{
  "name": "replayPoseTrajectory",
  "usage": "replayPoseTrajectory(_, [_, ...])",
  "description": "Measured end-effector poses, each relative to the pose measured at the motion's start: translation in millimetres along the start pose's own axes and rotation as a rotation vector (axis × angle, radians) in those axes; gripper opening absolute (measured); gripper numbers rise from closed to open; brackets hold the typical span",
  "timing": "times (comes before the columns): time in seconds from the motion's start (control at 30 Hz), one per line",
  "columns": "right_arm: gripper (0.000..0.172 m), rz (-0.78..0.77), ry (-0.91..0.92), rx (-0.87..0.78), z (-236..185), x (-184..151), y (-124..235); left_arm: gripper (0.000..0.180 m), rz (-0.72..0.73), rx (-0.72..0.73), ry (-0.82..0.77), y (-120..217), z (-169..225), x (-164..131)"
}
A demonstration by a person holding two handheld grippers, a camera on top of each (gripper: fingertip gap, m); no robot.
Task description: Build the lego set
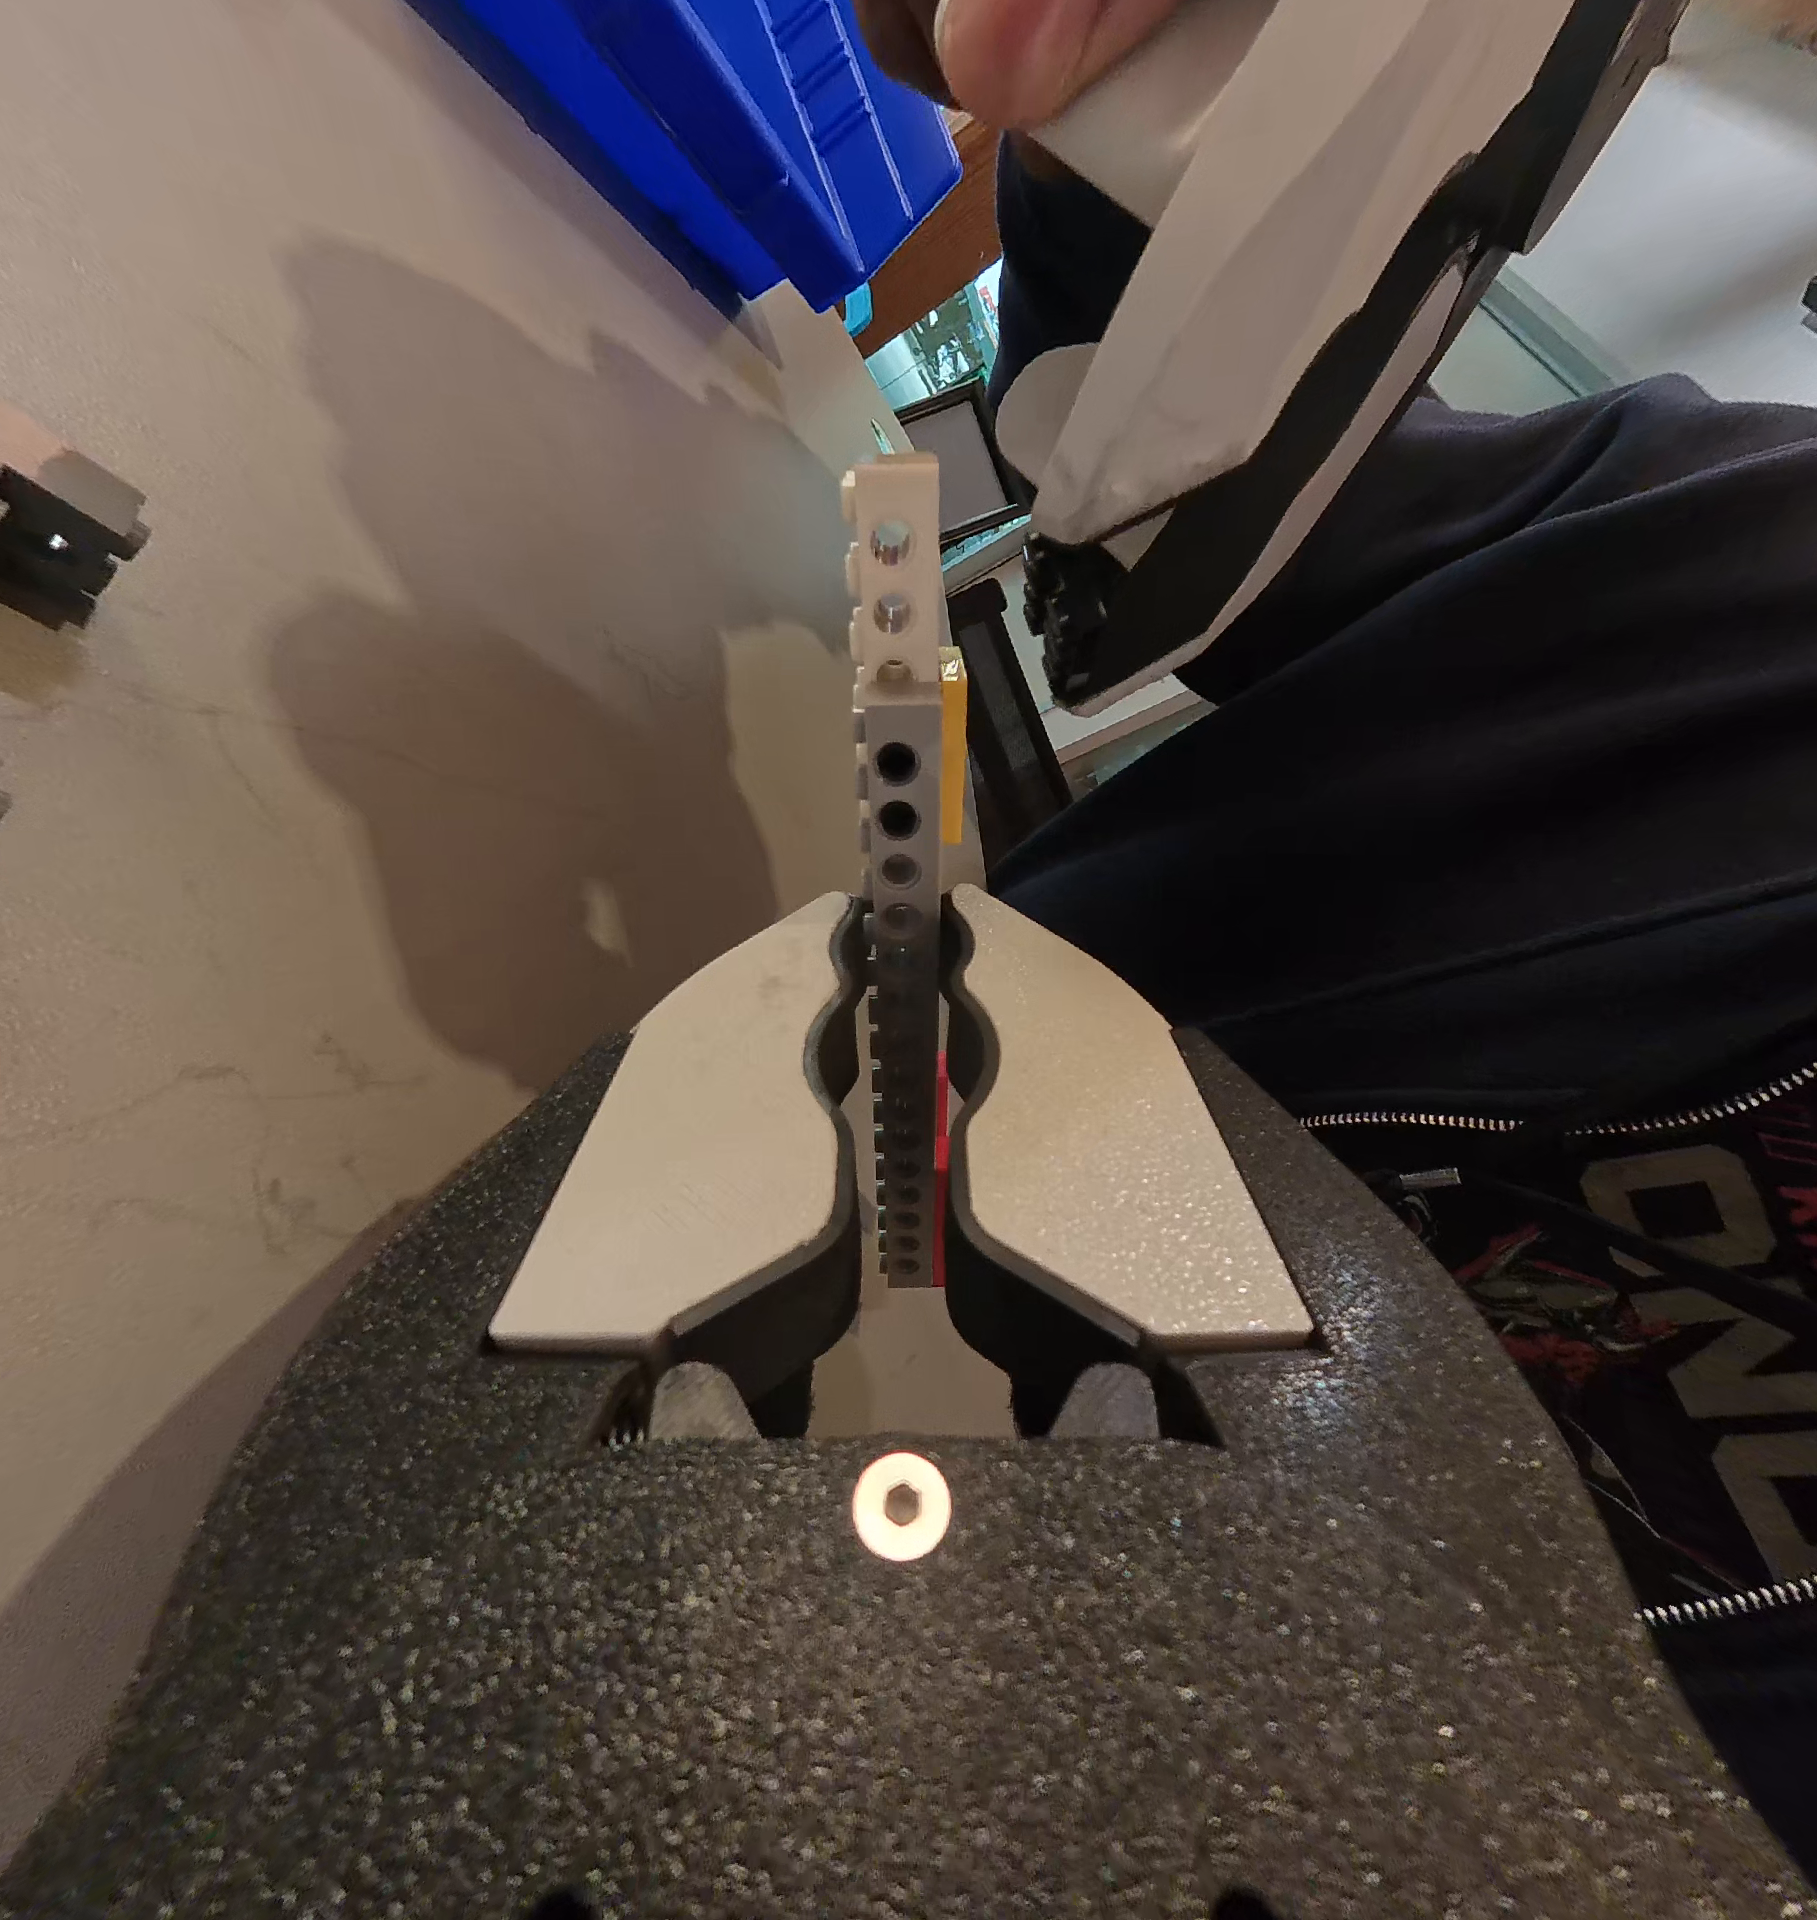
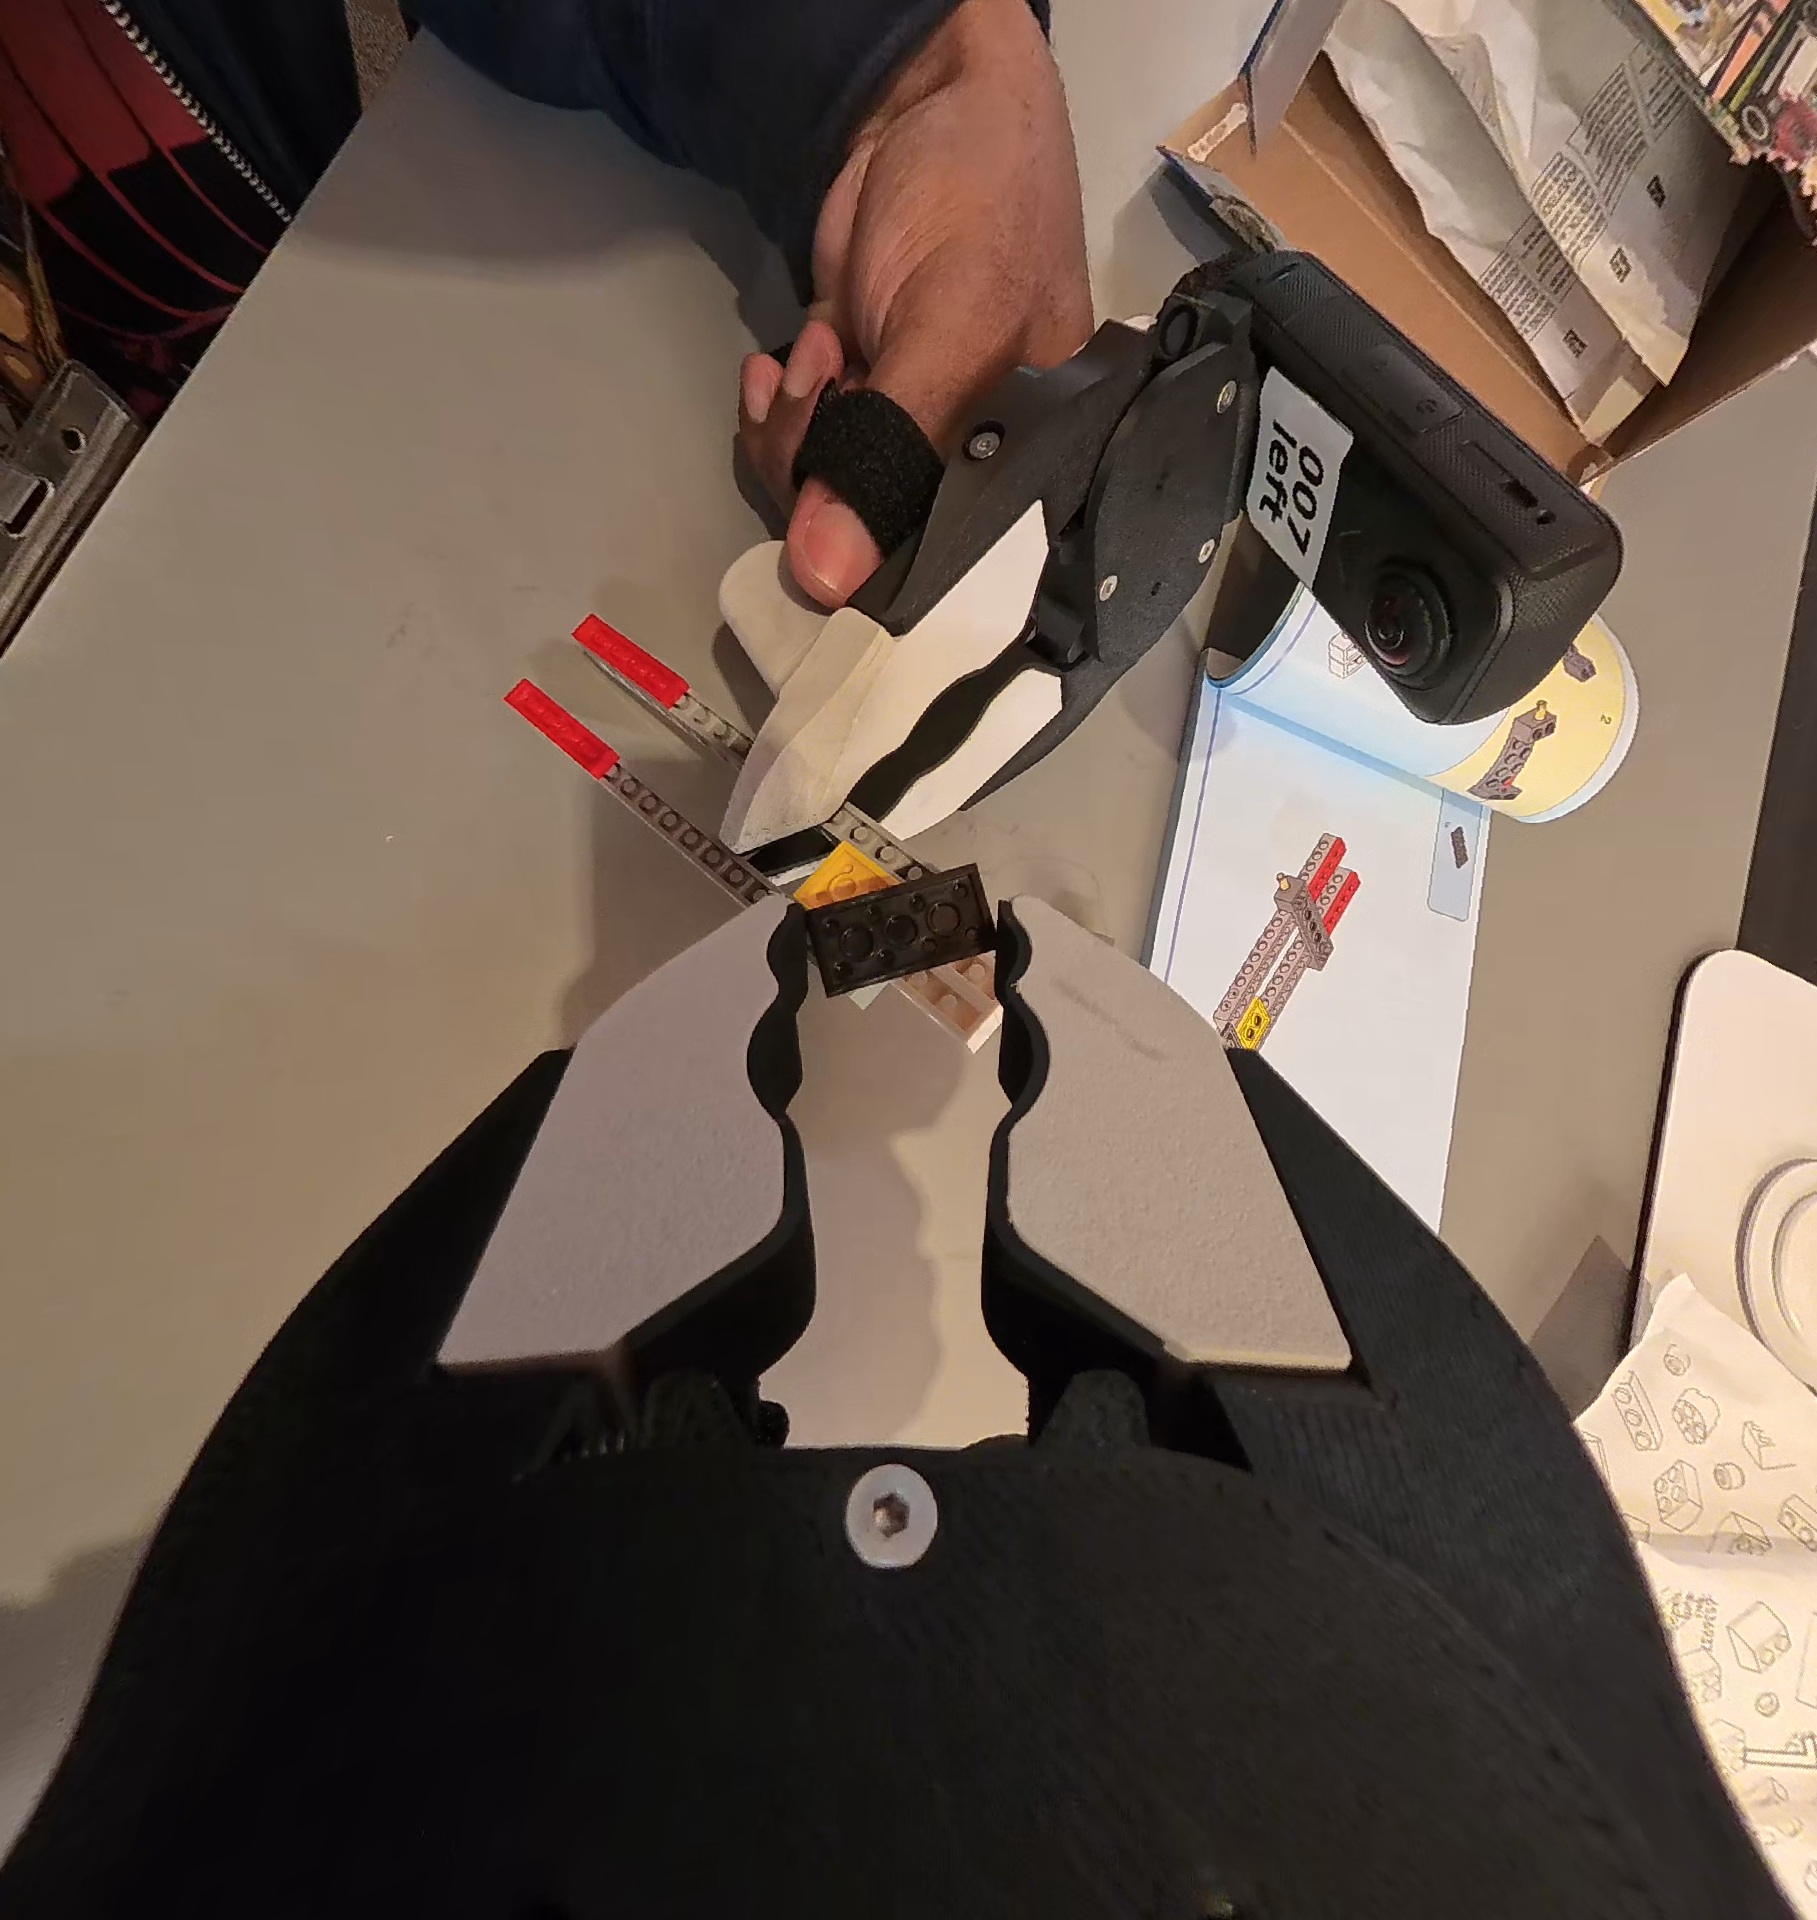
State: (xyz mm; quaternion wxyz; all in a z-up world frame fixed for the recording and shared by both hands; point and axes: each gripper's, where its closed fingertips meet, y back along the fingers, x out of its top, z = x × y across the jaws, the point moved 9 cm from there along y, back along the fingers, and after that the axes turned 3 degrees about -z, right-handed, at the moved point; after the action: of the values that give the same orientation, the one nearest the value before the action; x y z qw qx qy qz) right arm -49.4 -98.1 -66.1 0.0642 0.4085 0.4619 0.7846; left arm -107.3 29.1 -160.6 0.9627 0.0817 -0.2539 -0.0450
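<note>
- My left tongs (image 1: 904, 914) are clenched on a grey holed beam (image 1: 899, 821), red-tipped, lying on the table (image 2: 260, 935).
- My right tongs (image 2: 899, 935) grip a black plate (image 2: 899, 930) over it.
- A printed booklet (image 2: 1319, 987) lies rightward.

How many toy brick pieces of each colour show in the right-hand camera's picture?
Red bricks: 2
Grey holed beams: 2
Yellow plate: 1
Black plate, held in the right fingers: 1
White brick: 1
Total: 7
</note>
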Motion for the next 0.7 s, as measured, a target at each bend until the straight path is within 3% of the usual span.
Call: replayPoseTrajectory(0.7, [0.035, 0.103, -0.064, -0.06, -1, -11, -2, 0.012, 0.016, 0.065, 0.022, 5, -4, 0])
